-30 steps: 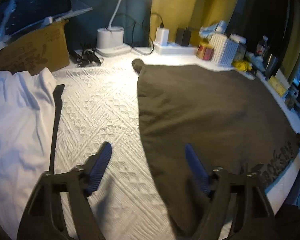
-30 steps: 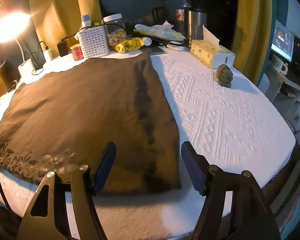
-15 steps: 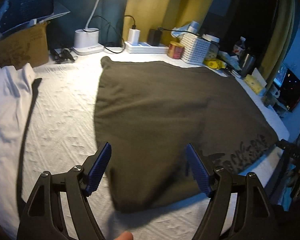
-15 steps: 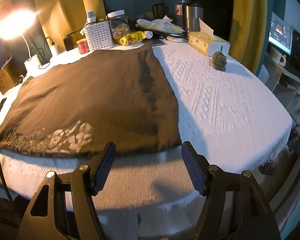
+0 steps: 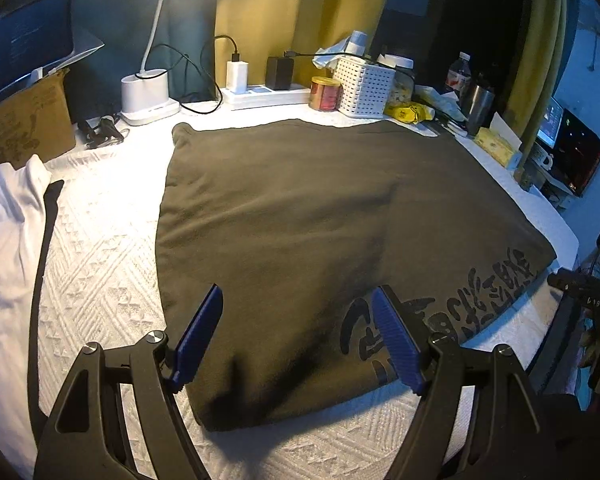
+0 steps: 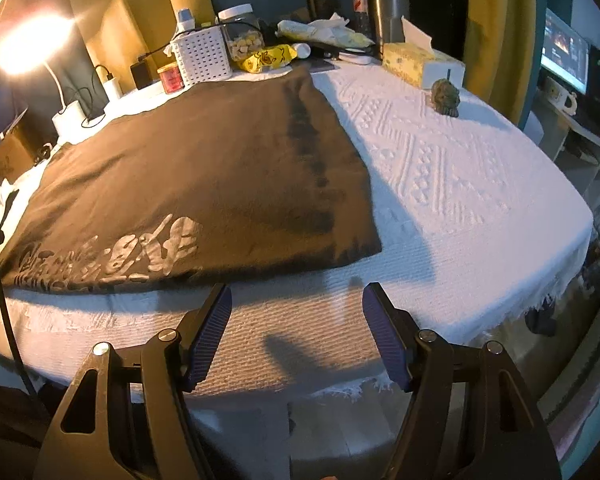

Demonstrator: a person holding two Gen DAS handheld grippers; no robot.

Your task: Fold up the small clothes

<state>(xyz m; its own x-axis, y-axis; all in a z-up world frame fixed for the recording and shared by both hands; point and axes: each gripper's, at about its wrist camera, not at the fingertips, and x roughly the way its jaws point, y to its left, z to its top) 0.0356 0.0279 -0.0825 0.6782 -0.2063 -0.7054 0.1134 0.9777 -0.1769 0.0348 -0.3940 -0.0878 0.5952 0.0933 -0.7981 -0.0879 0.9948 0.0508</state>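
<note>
A dark brown garment lies flat on the white textured table cover, with lettering printed along its near edge. My left gripper hovers open over the garment's near left corner, nothing between its blue pads. In the right wrist view the same garment spreads to the upper left, its print near the table's front edge. My right gripper is open above the bare cover in front of the garment's near right corner, holding nothing.
White clothes are piled at the left. At the back stand a lamp base, a power strip, a white basket, a tin and a tissue box. A small figurine sits on the cover at the right.
The left gripper has swung right, from the garment's left edge to over its near left corner. The right gripper has drawn back from above the garment to the table's front edge.
</note>
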